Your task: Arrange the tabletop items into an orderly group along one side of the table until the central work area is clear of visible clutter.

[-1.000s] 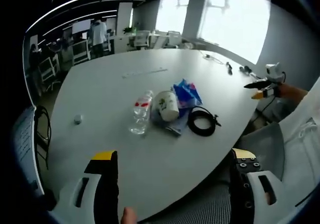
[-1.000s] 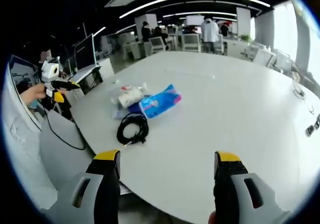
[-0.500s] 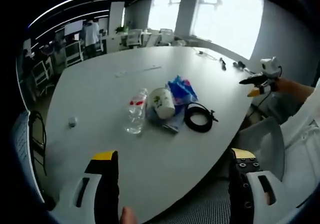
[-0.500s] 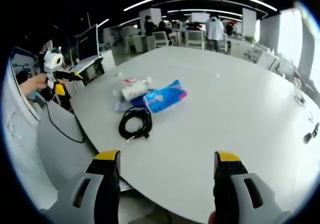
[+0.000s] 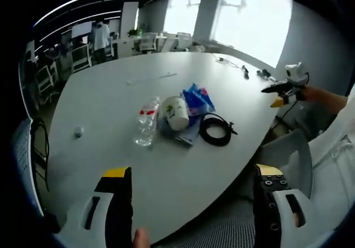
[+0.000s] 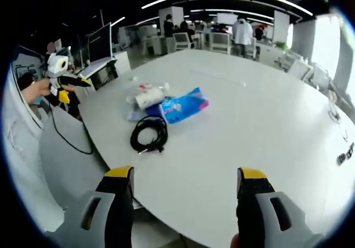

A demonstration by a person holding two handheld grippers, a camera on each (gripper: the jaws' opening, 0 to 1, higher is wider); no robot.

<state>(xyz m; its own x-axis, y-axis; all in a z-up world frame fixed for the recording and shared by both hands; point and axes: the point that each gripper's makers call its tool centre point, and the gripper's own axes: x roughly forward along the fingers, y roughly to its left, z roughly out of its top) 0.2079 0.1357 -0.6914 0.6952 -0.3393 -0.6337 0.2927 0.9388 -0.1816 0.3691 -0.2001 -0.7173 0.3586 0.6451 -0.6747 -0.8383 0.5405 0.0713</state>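
Note:
A small heap lies on the big white table (image 5: 111, 92): a clear plastic bottle (image 5: 145, 122) with a red label on its side, a white paper cup (image 5: 175, 113) tipped over, a blue packet (image 5: 196, 99) and a coiled black cable (image 5: 215, 131). The right gripper view has the same cable (image 6: 148, 134), blue packet (image 6: 183, 106) and cup (image 6: 148, 99). My left gripper (image 5: 188, 203) is open, well short of the heap. Over the near table edge my right gripper (image 6: 183, 198) is open too. Each gripper shows in the other's view, the right gripper (image 5: 283, 87) and the left gripper (image 6: 62, 81).
A small round object (image 5: 78, 131) lies alone on the table's left part. Thin strips (image 5: 151, 79) and cables with plugs (image 5: 244, 70) lie near the far edge. Office chairs (image 5: 152, 41) and desks stand beyond, with people at the back. A grey chair (image 6: 66, 153) sits by the table.
Both views have shifted a little with the hands; the heap sits slightly further left in the left gripper view. The items themselves have not moved, and both grippers stay open.

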